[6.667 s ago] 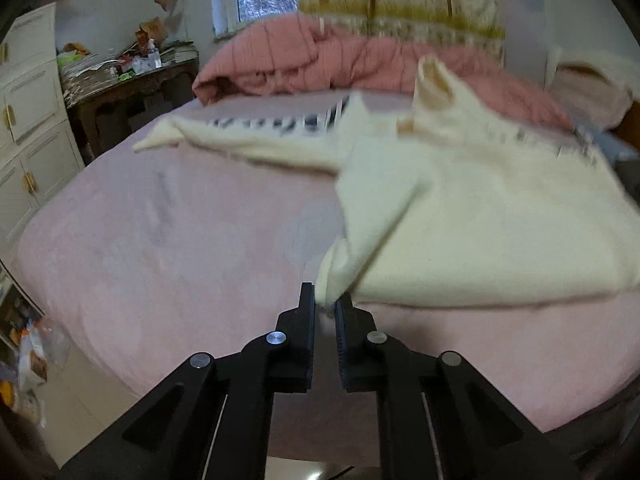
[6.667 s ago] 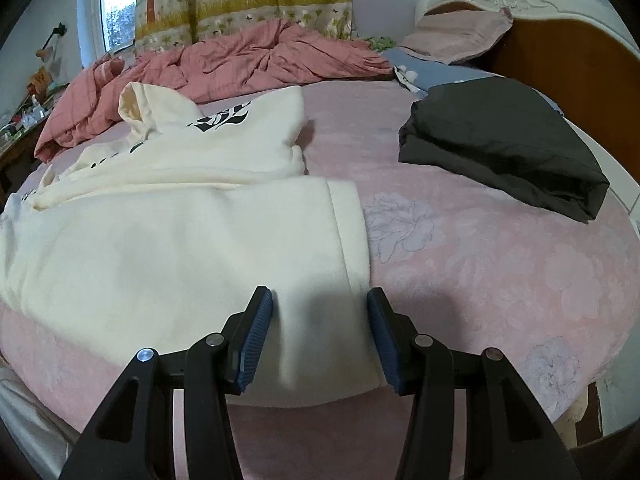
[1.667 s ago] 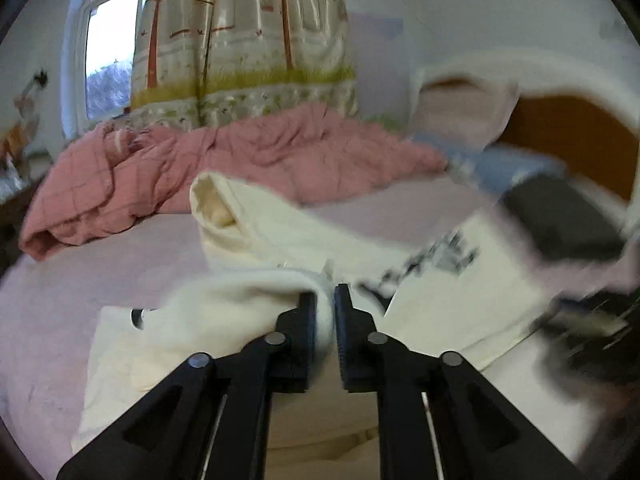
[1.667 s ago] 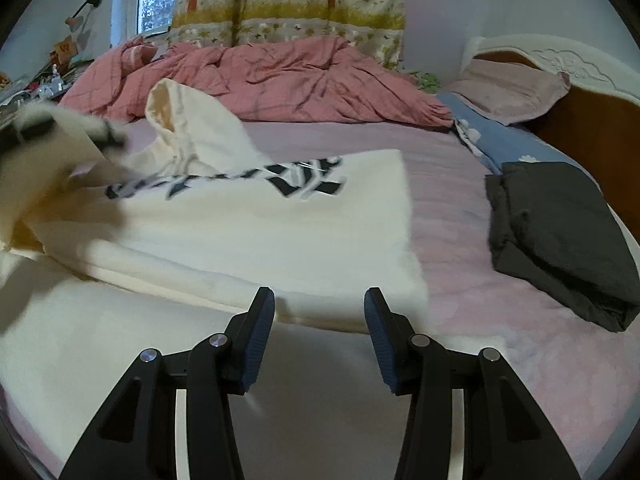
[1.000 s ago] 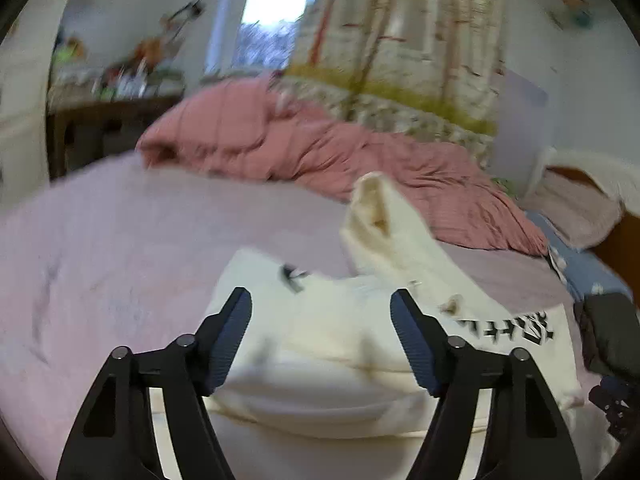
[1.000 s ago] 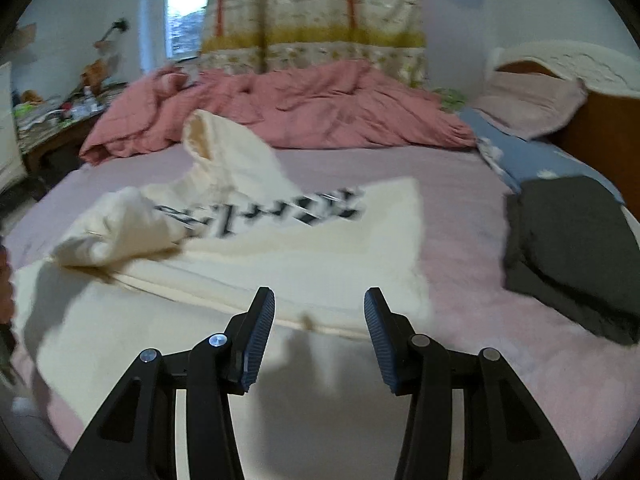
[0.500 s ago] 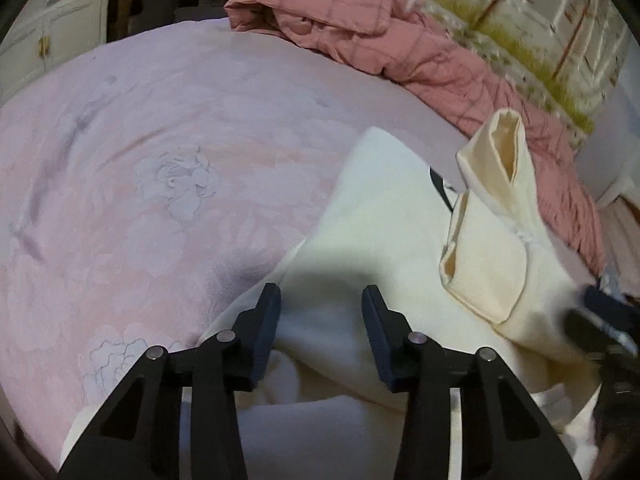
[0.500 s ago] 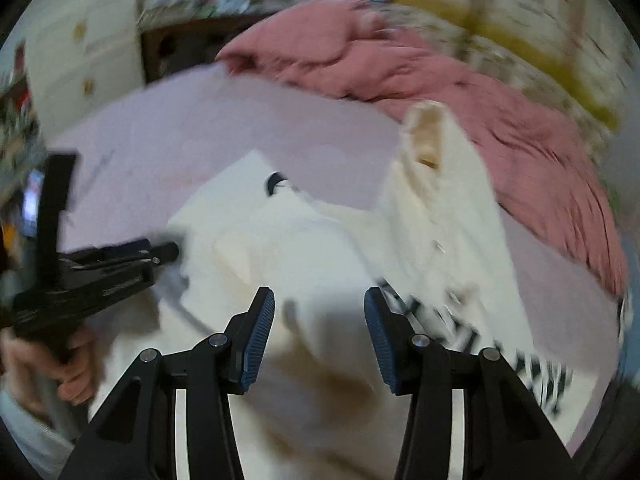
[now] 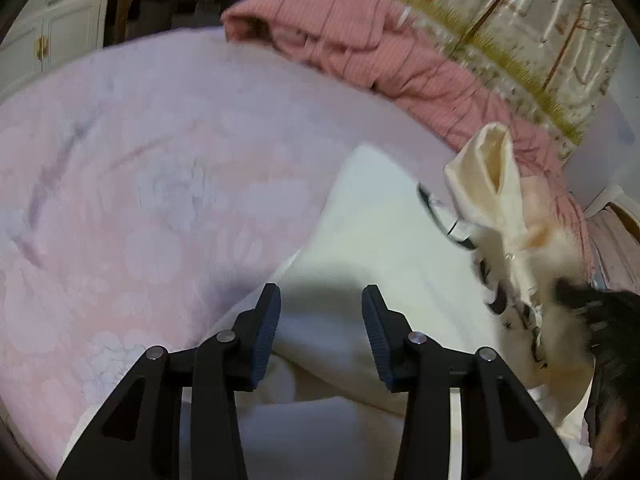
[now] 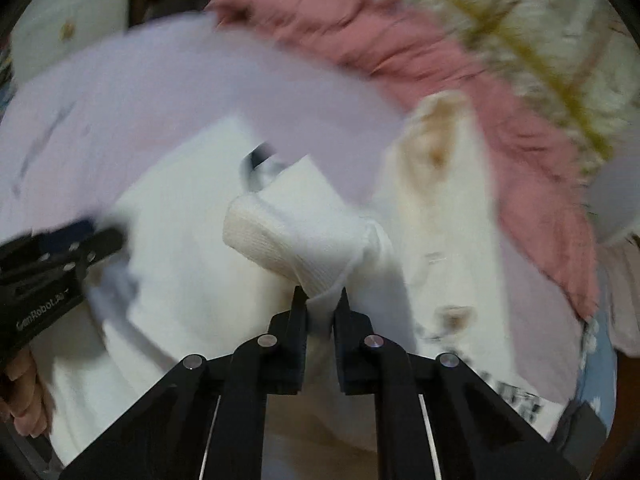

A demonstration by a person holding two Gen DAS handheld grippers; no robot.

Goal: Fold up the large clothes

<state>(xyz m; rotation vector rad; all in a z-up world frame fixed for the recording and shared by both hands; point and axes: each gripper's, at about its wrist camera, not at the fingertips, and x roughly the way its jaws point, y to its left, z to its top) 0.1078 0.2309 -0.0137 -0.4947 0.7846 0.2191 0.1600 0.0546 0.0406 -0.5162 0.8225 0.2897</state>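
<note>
A cream hoodie [image 9: 380, 240] with black lettering lies partly folded on the pink bed [image 9: 140, 160]; its hood [image 9: 492, 164] stands up at the far side. My left gripper [image 9: 320, 320] is open and empty, just above the hoodie's near left edge. My right gripper [image 10: 320, 300] is shut on the ribbed sleeve cuff [image 10: 288, 236] and holds it over the hoodie's body [image 10: 192, 288]. The left gripper shows blurred at the left of the right wrist view [image 10: 52, 268]. The right gripper is a dark blur at the right edge of the left wrist view [image 9: 600, 320].
A rumpled pink quilt [image 9: 360, 48] is heaped at the back of the bed under a patterned curtain [image 9: 520, 20]. White cupboards [image 9: 48, 20] and a dark wooden desk [image 9: 168, 0] stand beyond the bed's left side.
My left gripper let go of the sleeve and opened, then dropped to the hoodie's near left edge. My right gripper swung left and closed on the sleeve cuff.
</note>
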